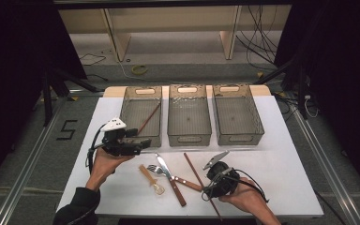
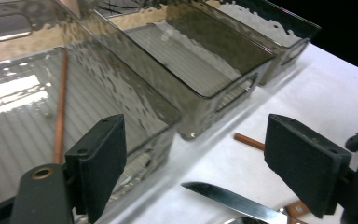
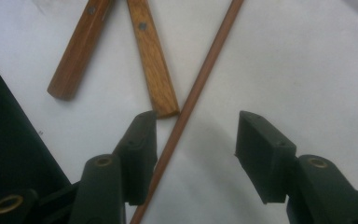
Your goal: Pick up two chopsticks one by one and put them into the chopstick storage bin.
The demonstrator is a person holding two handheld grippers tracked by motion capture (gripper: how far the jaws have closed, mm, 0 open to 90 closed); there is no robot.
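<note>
A brown chopstick (image 1: 194, 171) lies slantwise on the white table (image 1: 281, 178). My right gripper (image 1: 207, 188) points down over its near half. In the right gripper view the chopstick (image 3: 200, 84) runs between the open jaws of that gripper (image 3: 198, 140), close beside the left pad (image 3: 140, 154) and well apart from the right one. A second chopstick (image 1: 149, 118) rests in the left grey bin (image 1: 126, 105). My left gripper (image 1: 142, 142) hovers at that bin's front wall, open with nothing between its jaws (image 2: 196, 154). Its view shows the binned chopstick (image 2: 60, 107).
A middle bin (image 1: 171, 117) and a right bin (image 1: 258, 119) stand beside the left one at the back. A knife (image 1: 165, 168), a fork (image 1: 155, 169) with a wooden handle and a pale spoon (image 1: 150, 179) lie between my hands. The knife blade (image 2: 233, 200) shows under the left gripper.
</note>
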